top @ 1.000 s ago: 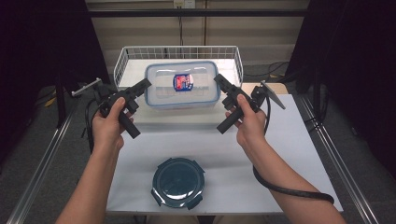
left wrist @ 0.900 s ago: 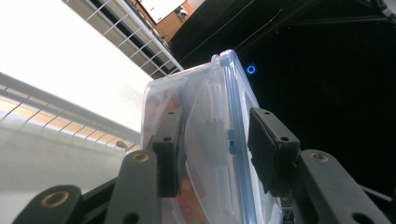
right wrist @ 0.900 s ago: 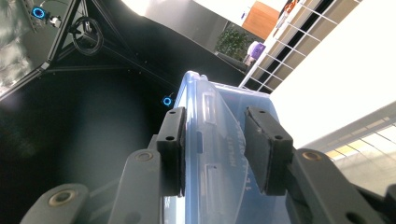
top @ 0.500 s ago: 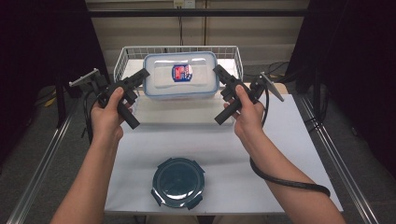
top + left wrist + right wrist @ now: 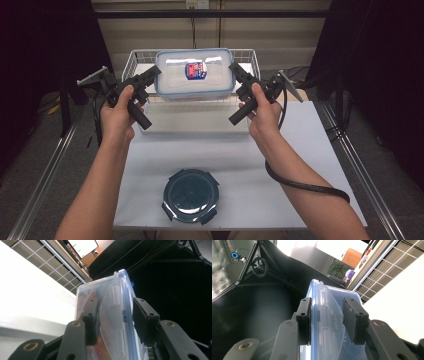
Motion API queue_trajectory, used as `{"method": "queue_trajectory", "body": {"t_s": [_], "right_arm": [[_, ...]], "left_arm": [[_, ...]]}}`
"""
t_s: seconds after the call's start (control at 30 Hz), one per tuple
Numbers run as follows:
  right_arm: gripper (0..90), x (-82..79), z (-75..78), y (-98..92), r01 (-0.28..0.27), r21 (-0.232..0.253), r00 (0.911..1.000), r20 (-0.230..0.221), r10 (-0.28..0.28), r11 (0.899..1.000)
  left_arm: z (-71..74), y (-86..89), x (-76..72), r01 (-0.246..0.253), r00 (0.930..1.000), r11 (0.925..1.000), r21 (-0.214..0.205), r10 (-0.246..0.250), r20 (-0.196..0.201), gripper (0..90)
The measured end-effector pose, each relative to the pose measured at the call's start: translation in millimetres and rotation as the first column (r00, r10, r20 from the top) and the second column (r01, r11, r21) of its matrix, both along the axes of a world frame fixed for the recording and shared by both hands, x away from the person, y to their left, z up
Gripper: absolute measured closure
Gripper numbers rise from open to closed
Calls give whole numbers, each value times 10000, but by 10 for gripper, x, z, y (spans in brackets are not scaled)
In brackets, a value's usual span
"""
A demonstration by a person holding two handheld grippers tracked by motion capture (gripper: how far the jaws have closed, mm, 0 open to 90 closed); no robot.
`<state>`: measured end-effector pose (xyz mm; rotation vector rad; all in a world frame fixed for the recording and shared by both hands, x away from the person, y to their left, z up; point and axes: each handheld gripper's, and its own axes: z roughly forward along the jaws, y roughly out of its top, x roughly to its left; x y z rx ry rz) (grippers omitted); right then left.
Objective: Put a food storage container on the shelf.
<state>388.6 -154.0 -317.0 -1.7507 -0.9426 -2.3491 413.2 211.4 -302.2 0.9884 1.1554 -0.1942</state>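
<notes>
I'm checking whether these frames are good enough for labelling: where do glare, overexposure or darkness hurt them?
High view: a white glare patch lies on the lid of the clear container, and the room's sides are near black. Left gripper view: the white table is blown out beside a black background. Right gripper view: the bright surface at right is washed out, and the left half is dark.

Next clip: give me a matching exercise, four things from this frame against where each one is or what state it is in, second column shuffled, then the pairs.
Things:
1. clear container
2. dark round lid
3. wire basket
4. right gripper

Places or states:
A. flat on the table's near edge
B. at the table's far end
C. held in the air between both grippers
D. clamped on the container's right end

Pairs: 1-C, 2-A, 3-B, 4-D
</notes>
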Motion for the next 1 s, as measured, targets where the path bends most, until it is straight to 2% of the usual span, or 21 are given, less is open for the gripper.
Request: {"method": "queue_trajectory", "body": {"t_s": [0.37,0.4,0.43,0.47,0.63,0.7,0.83,1.0], "right_arm": [[610,96,25,43,75,108,9999,-93,-74,9999],[611,122,23,54,52,83,10000,-84,-52,10000],[611,122,23,54,52,83,10000,-84,-52,10000],[611,140,20,64,60,116,9999,-109,-59,9999],[610,195,5,91,91,57,9998,-185,-90,9999],[611,206,0,96,75,48,9998,-189,-74,10000],[611,272,-37,125,162,26,9996,-237,-162,9999],[611,328,-40,139,197,37,9994,-301,-195,9998]], "left_arm": [[7,9,153,-258,9997,9995,-172,259,33,586],[15,4,175,-379,9993,9988,-323,380,37,586],[10,16,187,-310,9995,9994,-177,311,79,586],[13,18,215,-373,9993,9991,-205,375,90,585],[-17,29,281,-513,9987,9981,-341,511,-58,586],[-30,45,293,-406,9992,9989,-221,406,-34,586],[-67,41,375,-642,9979,9972,-392,636,-156,585],[-71,41,436,-684,9975,9968,-407,678,-175,585]]}}
